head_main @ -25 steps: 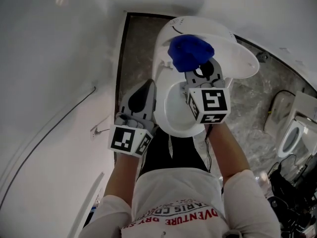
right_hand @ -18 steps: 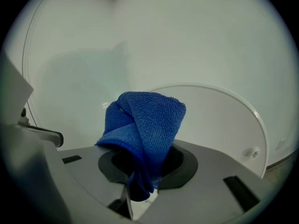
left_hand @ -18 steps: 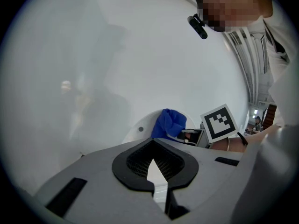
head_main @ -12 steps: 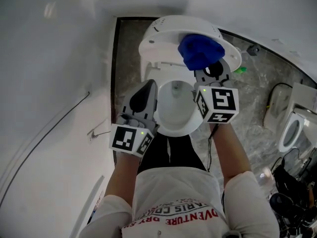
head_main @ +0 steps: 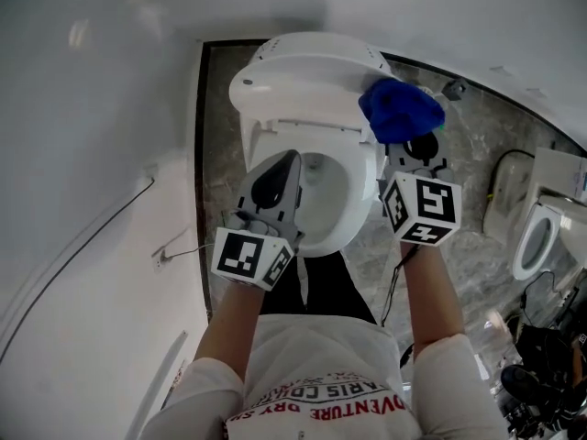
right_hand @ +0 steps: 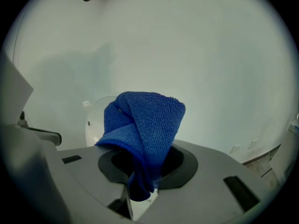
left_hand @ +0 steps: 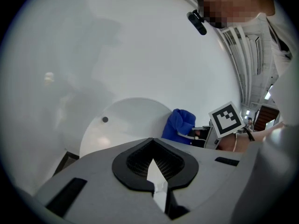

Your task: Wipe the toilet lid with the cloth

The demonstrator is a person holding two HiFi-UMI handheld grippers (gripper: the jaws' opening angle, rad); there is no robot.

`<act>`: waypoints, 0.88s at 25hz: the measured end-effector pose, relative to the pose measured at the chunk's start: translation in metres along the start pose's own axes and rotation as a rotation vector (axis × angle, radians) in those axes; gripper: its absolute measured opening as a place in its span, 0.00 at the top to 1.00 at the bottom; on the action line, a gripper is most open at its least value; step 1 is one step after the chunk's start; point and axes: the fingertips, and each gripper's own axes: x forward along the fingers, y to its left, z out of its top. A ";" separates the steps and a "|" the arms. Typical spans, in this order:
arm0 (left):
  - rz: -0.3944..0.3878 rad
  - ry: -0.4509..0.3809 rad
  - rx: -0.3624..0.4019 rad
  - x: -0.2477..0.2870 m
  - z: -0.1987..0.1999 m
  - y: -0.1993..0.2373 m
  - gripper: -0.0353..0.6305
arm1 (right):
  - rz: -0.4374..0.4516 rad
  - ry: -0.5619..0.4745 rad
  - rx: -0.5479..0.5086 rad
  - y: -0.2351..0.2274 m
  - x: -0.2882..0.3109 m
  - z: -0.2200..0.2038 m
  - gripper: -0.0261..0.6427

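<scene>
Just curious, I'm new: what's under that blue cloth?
The right claw, shut on the cloth. From above, the cloth hides the claw's tips and the toilet lid at its right edge.

White short-sleeved T-shirt (head_main: 321,360) — red lettering, dark trousers (head_main: 316,287), grey left gripper (head_main: 290,161), right gripper (head_main: 417,149)

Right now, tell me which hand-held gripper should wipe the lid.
Right. The right hand-held gripper is shut on the cloth, close beside the raised lid. The left hand-held gripper holds nothing and sits lower, over the seat.
</scene>
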 end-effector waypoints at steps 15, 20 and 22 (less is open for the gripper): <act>0.049 -0.011 -0.046 -0.014 -0.020 0.062 0.94 | 0.080 0.032 0.044 0.075 0.005 -0.033 0.83; 0.127 -0.020 -0.051 -0.040 -0.044 0.120 0.94 | 0.231 0.059 0.038 0.162 0.046 -0.069 0.83; 0.150 -0.028 -0.043 -0.047 -0.052 0.138 0.94 | 0.276 0.050 0.034 0.189 0.061 -0.077 0.83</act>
